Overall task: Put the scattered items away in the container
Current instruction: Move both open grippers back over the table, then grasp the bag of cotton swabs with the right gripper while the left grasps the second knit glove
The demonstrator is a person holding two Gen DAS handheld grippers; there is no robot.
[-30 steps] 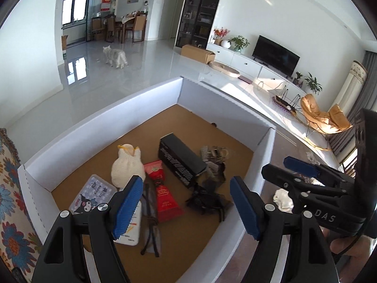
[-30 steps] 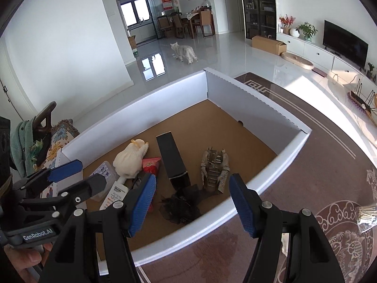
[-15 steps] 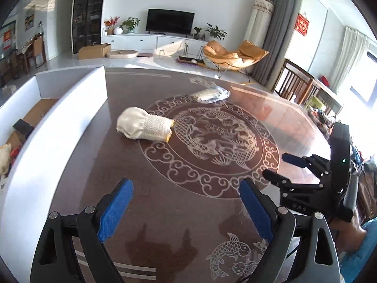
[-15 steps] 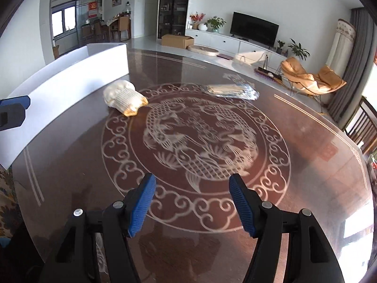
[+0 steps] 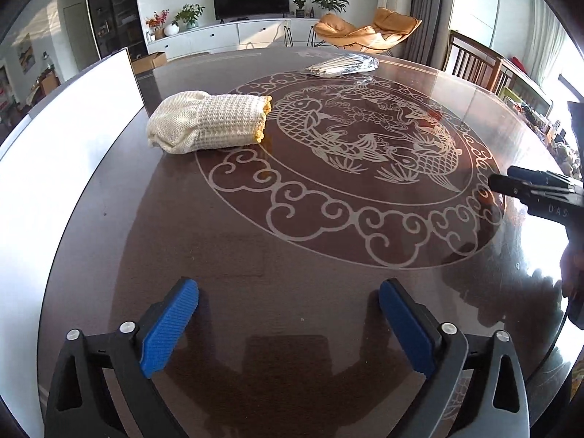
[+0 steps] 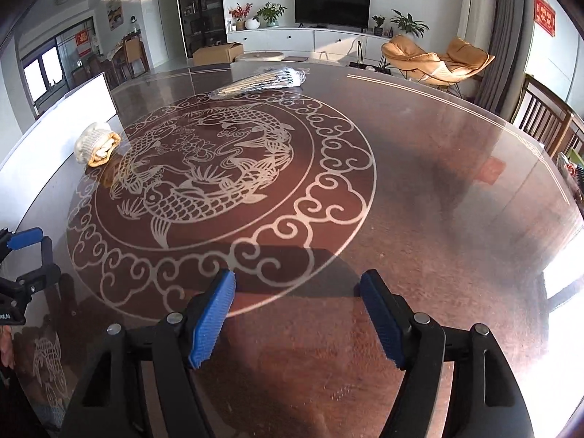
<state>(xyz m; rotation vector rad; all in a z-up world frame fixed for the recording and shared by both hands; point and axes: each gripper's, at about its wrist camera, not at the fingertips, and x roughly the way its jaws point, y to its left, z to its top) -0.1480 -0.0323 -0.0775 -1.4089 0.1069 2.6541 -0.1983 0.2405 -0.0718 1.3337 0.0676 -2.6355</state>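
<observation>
A cream knitted glove bundle (image 5: 210, 122) lies on the dark round table (image 5: 292, 255) near the white box wall (image 5: 54, 153); it also shows in the right wrist view (image 6: 95, 143). A clear plastic packet of sticks (image 5: 343, 64) lies at the table's far side, also in the right wrist view (image 6: 264, 79). My left gripper (image 5: 288, 323) is open and empty, above the table's near part, well short of the glove. My right gripper (image 6: 297, 315) is open and empty over the near table. Each gripper shows at the edge of the other's view (image 5: 540, 191) (image 6: 25, 266).
The white box's wall runs along the table's left side (image 6: 54, 127); its inside is hidden. Wooden chairs (image 6: 547, 120) stand at the table's right. An orange lounge chair (image 5: 368, 29) and a TV cabinet stand beyond the table.
Both grippers swung away from the box interior to the table. Since half a second ago the left gripper has turned more toward the glove, which looks larger and closer.
</observation>
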